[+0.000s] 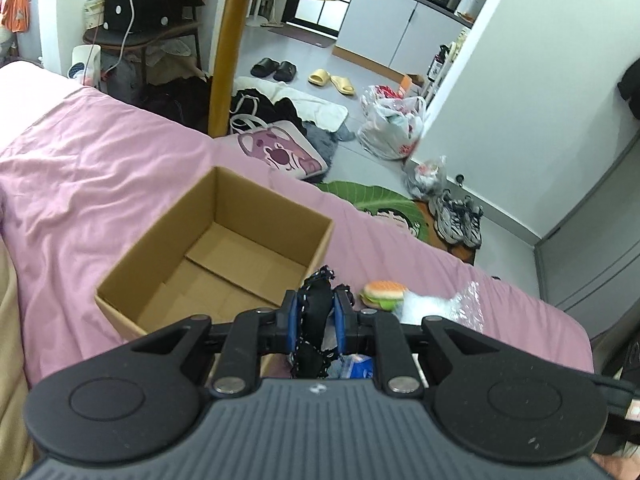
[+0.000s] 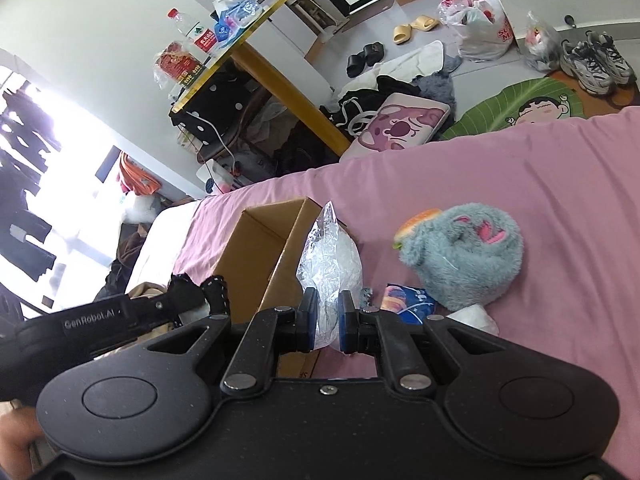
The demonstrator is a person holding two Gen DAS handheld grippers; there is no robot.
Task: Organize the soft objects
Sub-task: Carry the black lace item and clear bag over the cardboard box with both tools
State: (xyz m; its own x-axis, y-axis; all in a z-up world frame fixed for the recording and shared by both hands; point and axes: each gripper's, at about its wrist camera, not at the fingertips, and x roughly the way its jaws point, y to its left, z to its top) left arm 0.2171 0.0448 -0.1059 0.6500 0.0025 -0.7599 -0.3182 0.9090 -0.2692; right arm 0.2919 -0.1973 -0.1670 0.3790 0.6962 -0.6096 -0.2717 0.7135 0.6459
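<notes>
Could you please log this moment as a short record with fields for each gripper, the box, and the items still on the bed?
left gripper: shut on a black fabric item, near the box's rim
right gripper: shut on a clear plastic bag
cardboard box: open, upright on the pink bedsheet, nothing visible inside
still on bed: grey-blue plush toy, burger toy, blue packet
burger toy position: touching the plush toy's side
</notes>
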